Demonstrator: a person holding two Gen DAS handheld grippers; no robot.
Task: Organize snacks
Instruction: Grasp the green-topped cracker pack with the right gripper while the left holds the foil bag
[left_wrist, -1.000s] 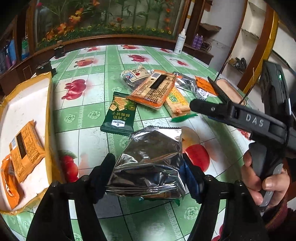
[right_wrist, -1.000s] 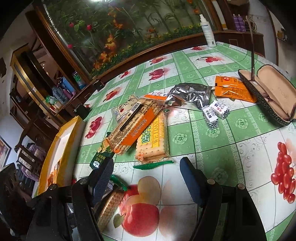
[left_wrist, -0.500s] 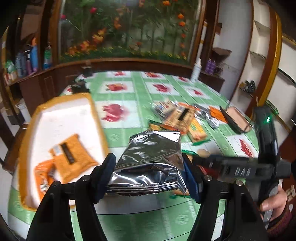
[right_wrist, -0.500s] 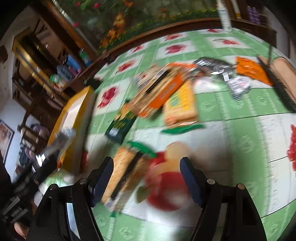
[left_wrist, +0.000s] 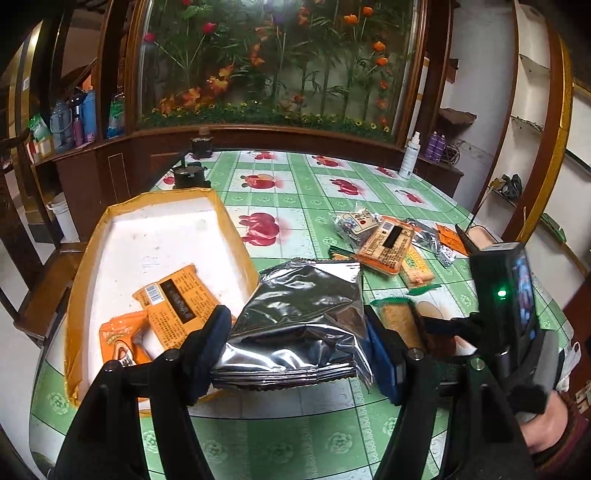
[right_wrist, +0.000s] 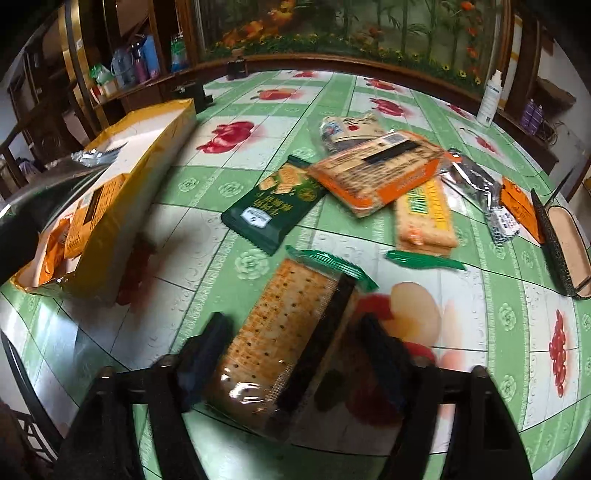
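My left gripper (left_wrist: 297, 341) is shut on a silver foil snack bag (left_wrist: 303, 314) and holds it above the table, just right of the yellow-rimmed white tray (left_wrist: 162, 229). The tray holds two orange snack packs (left_wrist: 173, 301). My right gripper (right_wrist: 295, 363) is open, its fingers on either side of a clear-wrapped cracker pack (right_wrist: 284, 325) that lies on the table; I cannot tell if the pads touch it. The right gripper also shows in the left wrist view (left_wrist: 436, 325), low over the crackers.
More snacks lie on the green fruit-print tablecloth: a dark green pack (right_wrist: 275, 206), an orange cracker box (right_wrist: 376, 171), a yellow-green cracker pack (right_wrist: 423, 218), a silver bag (right_wrist: 469, 177), an orange pouch (right_wrist: 519, 206). An open glasses case (right_wrist: 563, 243) sits right.
My left gripper lifted the silver bag and swung left toward the tray. My right gripper moved down and left, bringing its fingers around the cracker pack.
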